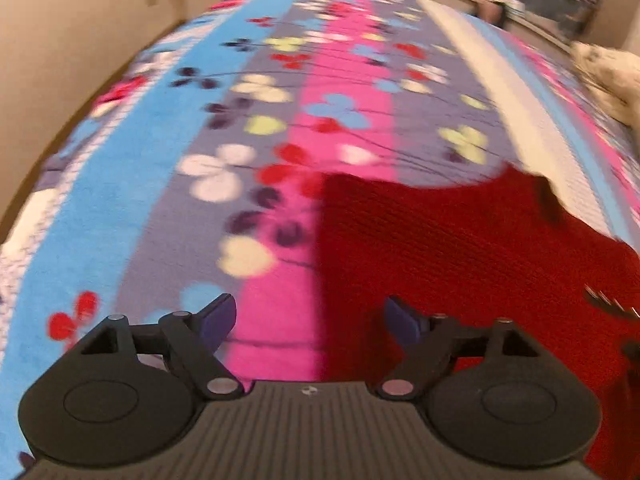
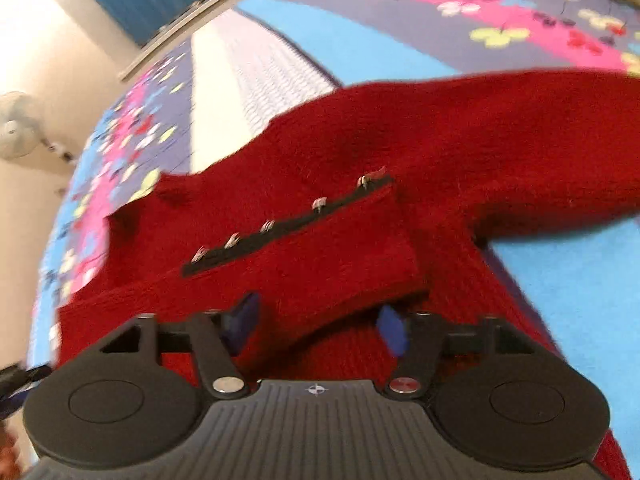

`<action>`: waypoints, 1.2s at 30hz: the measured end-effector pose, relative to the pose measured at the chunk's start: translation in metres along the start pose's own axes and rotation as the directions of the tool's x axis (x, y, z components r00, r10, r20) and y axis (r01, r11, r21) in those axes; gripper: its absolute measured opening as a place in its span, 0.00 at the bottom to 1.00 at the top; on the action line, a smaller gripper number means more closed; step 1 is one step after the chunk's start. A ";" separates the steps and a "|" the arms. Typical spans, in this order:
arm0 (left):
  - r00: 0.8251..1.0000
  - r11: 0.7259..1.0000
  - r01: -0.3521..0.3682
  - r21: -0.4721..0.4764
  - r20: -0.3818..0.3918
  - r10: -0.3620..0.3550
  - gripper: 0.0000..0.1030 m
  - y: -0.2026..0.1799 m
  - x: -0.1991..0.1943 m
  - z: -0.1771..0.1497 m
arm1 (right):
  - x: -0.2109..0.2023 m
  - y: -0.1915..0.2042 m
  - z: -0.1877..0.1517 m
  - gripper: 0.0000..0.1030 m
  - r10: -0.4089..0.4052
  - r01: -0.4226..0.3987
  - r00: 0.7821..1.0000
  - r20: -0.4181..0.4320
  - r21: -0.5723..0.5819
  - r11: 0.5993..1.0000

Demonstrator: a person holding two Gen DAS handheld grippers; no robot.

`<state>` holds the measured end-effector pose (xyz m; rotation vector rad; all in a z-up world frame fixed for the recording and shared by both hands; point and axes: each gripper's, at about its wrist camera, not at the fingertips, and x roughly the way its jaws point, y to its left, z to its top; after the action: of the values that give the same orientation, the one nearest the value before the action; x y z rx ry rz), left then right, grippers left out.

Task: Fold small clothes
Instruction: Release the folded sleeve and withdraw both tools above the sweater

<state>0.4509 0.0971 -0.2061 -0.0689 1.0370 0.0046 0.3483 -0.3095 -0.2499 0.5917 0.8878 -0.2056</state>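
Striped floral blanket (image 1: 256, 128) covers the bed, beige wall behind. Red knit sweater (image 2: 400, 152) lies flat on it, partly folded, black button strip (image 2: 288, 224) facing up. Left gripper (image 1: 310, 320) jaws spread, nothing between them, hovering at the sweater's left edge over the pink stripe. Right gripper (image 2: 316, 326) jaws spread wide around a folded sweater flap, not clamped; both frames motion-blurred

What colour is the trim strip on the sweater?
Black, with small metallic clasps, on the red sweater; trim strip shows best in the right wrist view.
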 end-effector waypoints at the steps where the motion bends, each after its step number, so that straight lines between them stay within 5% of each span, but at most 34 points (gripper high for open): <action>1: 1.000 1.000 -0.002 0.021 -0.003 0.002 0.83 -0.007 0.000 -0.005 | 0.001 0.005 0.002 0.13 -0.008 0.008 1.000 0.006 -0.038 0.999; 6: 0.991 0.988 -0.128 0.089 -0.016 0.130 0.87 -0.026 0.020 -0.028 | -0.037 0.034 0.018 0.10 0.097 -0.069 0.983 0.157 -0.175 0.982; 9: 0.988 0.985 -0.155 0.076 0.005 0.155 0.89 -0.026 0.018 -0.033 | -0.039 0.024 0.016 0.10 0.108 -0.080 0.980 0.166 -0.166 0.983; 12: 0.985 0.982 -0.173 0.075 -0.005 0.174 0.89 -0.025 0.010 -0.035 | 0.009 -0.003 0.006 0.19 -0.010 0.007 1.000 -0.023 -0.135 0.991; 14: 0.985 0.982 -0.171 0.080 0.007 0.171 0.89 -0.025 -0.004 -0.038 | 0.002 -0.014 0.004 0.30 0.053 -0.051 0.999 0.012 -0.148 0.988; 15: 0.986 0.982 -0.169 0.084 0.015 0.169 0.90 -0.027 -0.015 -0.041 | -0.006 -0.015 0.006 0.50 0.044 -0.043 0.999 0.006 -0.144 0.989; 16: 0.986 0.982 -0.167 0.085 0.018 0.166 0.91 -0.028 -0.027 -0.047 | -0.018 -0.019 0.007 0.67 0.017 -0.017 1.000 0.000 -0.114 0.993; 17: 0.987 0.983 -0.159 0.086 0.015 0.158 0.93 -0.029 -0.038 -0.052 | -0.032 -0.024 0.005 0.69 0.014 -0.013 1.000 0.008 -0.085 0.996; 27: 1.000 1.000 -0.005 0.030 -0.005 0.005 1.00 -0.039 -0.199 -0.176 | -0.233 -0.080 -0.112 0.77 0.072 -0.074 0.992 0.100 0.012 0.997; 36: 0.996 0.996 -0.079 0.029 0.046 0.078 1.00 -0.049 -0.306 -0.260 | -0.360 -0.072 -0.168 0.81 0.139 -0.118 0.968 0.209 -0.112 0.987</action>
<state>0.0731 0.0418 -0.0718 0.0006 0.9939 0.0614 -0.0179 -0.2994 -0.0806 0.5215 0.6424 -0.1054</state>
